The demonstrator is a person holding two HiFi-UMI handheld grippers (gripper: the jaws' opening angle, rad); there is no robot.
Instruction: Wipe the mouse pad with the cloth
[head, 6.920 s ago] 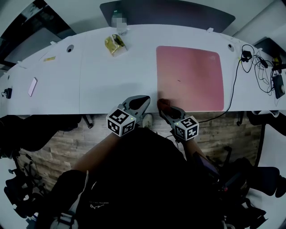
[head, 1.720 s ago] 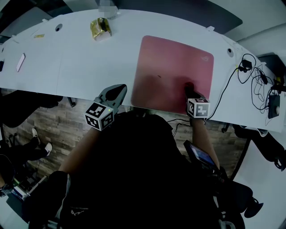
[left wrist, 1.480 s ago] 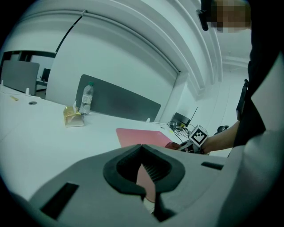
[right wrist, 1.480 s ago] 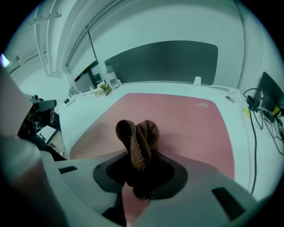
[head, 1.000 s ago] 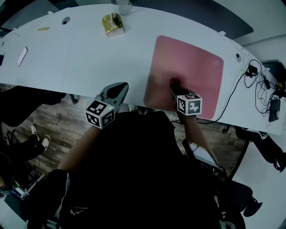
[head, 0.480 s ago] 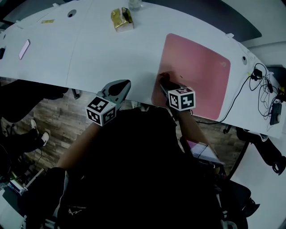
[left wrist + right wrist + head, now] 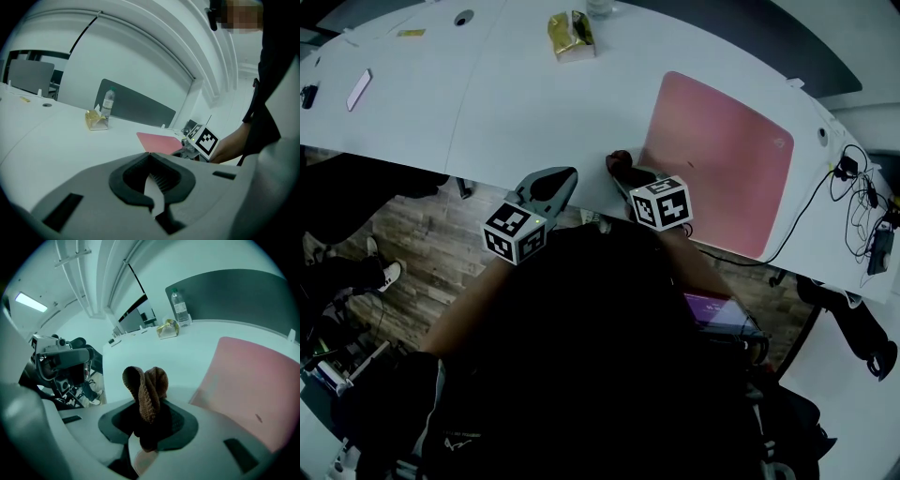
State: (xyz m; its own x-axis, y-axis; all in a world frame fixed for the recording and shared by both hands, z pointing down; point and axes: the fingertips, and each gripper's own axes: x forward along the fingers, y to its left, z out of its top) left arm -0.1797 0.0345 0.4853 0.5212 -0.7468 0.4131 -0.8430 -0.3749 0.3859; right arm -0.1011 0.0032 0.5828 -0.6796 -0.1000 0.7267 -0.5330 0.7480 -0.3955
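Far across the white bench [image 7: 487, 103], a crumpled gold packet [image 7: 570, 35] with a clear plastic bottle [image 7: 179, 308] upright just behind it; at the far left, a slim phone [image 7: 359, 88] lying flat; off the right end, a tangle of black cables [image 7: 862, 197]; below the near edge, wood-plank floor [image 7: 412, 253]. Flat on the bench at right, a pink mouse pad [image 7: 722, 159], smooth, rounded at the corners. Right hand-held gripper [image 7: 628, 178] clamped on a brown knitted cloth [image 7: 147, 394], bunched into two ribbed lobes, just beside the pad's left edge over white bench; possibly touching the surface, hard to say from above. Left hand-held gripper [image 7: 548, 187] at the bench's front edge, well apart from the pad, jaws together with nothing between them.
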